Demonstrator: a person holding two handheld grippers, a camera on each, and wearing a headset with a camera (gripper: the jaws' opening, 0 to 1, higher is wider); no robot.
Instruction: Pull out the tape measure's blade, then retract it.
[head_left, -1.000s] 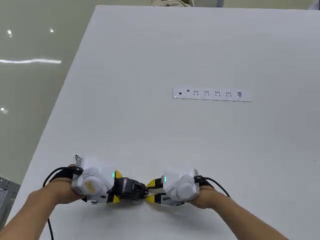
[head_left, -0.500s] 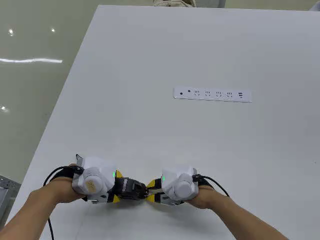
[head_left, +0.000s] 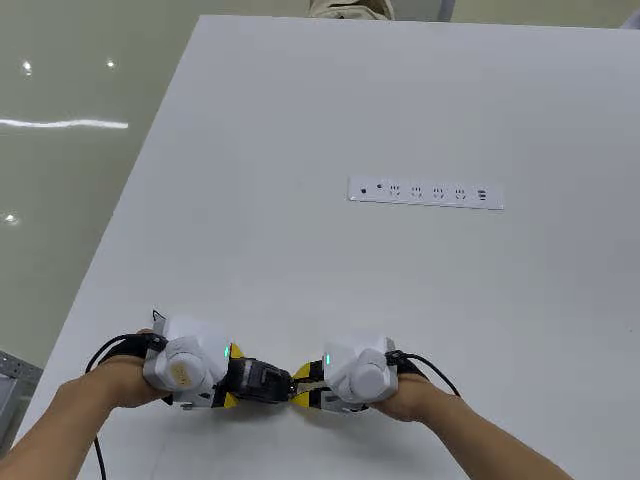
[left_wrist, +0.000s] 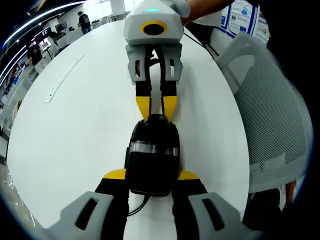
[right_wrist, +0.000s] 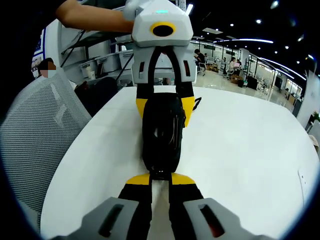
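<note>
A black tape measure (head_left: 262, 380) lies on the white table (head_left: 300, 150) near its front edge, between the two grippers. My left gripper (head_left: 234, 377) is shut on its case from the left; in the left gripper view the yellow-tipped jaws (left_wrist: 151, 175) clamp both sides of the tape measure (left_wrist: 152, 155). My right gripper (head_left: 300, 386) faces it from the right, with its tips nearly together at the case's mouth. In the right gripper view my right gripper (right_wrist: 160, 179) pinches the small dark blade tip (right_wrist: 159, 174) in front of the tape measure (right_wrist: 162, 125). No length of blade is drawn out.
A white power strip (head_left: 425, 190) lies flat on the table farther back, to the right. The table's left edge (head_left: 110, 250) drops to a glossy floor. A grey mesh chair (left_wrist: 270, 100) stands close behind the person.
</note>
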